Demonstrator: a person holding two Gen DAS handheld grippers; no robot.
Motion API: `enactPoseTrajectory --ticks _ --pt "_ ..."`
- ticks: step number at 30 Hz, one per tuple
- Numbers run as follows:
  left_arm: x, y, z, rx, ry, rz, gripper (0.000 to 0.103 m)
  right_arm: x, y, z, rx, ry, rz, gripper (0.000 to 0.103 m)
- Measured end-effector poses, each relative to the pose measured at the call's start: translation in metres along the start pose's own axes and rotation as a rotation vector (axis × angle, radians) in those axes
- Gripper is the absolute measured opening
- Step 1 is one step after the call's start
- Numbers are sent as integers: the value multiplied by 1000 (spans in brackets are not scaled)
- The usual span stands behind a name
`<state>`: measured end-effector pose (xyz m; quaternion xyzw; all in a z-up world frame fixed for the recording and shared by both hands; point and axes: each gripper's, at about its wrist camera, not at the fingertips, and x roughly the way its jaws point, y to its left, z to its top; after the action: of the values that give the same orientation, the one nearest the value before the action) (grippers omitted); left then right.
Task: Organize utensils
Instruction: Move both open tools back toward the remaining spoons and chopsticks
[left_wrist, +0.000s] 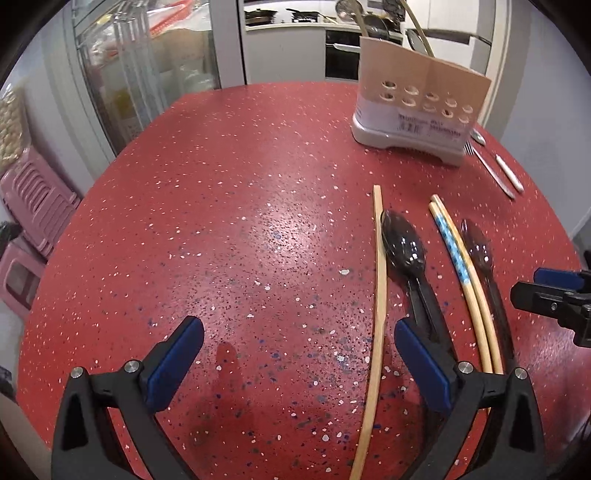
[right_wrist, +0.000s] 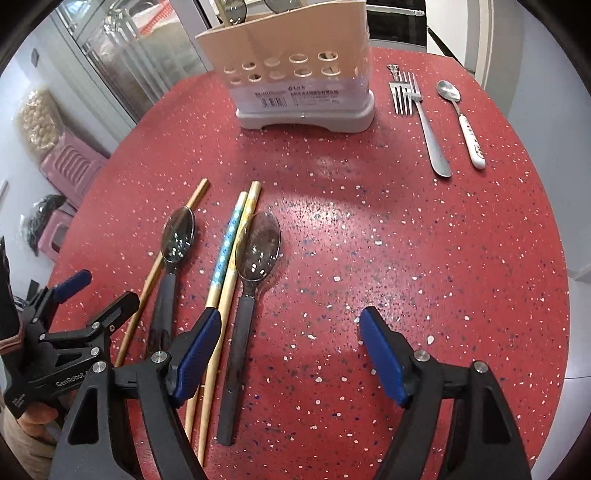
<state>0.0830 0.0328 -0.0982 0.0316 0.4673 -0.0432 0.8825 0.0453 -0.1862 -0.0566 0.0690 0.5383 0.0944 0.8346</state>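
Nearest the lens, the left gripper (left_wrist: 299, 345) was seen with its jaws spread as wide as they go and nothing between them but bare red speckled table (left_wrist: 229, 206); a single bamboo chopstick (left_wrist: 378, 295) ran just inside its right finger. To the right of that lay a dark plastic spoon (left_wrist: 404, 243), then a pair of chopsticks (left_wrist: 461, 269), one with a blue patterned band, and a second dark spoon (left_wrist: 478, 243) touching the pair's right side. The right gripper (right_wrist: 290, 354) was held open over the table, its jaws wide and empty, its left finger above the chopstick pair and the second spoon's handle. At the far side of the table a beige utensil holder (right_wrist: 295, 62) on a grey base was standing; utensil heads could be made out rising from its top, though which compartments they were in cannot be told. Right of the holder a metal fork (right_wrist: 421, 118) and a white-handled spoon (right_wrist: 461, 122) were laid side by side, apart.
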Motion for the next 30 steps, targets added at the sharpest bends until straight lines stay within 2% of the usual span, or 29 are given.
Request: enactPoseTrajectory --ticks 8,19,26,30 --pt "22 -2 6 14 30 -1 103 11 16 -1 -68 24 -60 77" --pt "29 -11 23 42 36 -13 103 19 27 7 -151 29 -165 56" --pt "27 -16 41 68 49 -26 103 23 31 14 -182 50 -170 55" --pt "27 -26 51 106 68 -80 103 24 31 17 -199 50 -166 53"
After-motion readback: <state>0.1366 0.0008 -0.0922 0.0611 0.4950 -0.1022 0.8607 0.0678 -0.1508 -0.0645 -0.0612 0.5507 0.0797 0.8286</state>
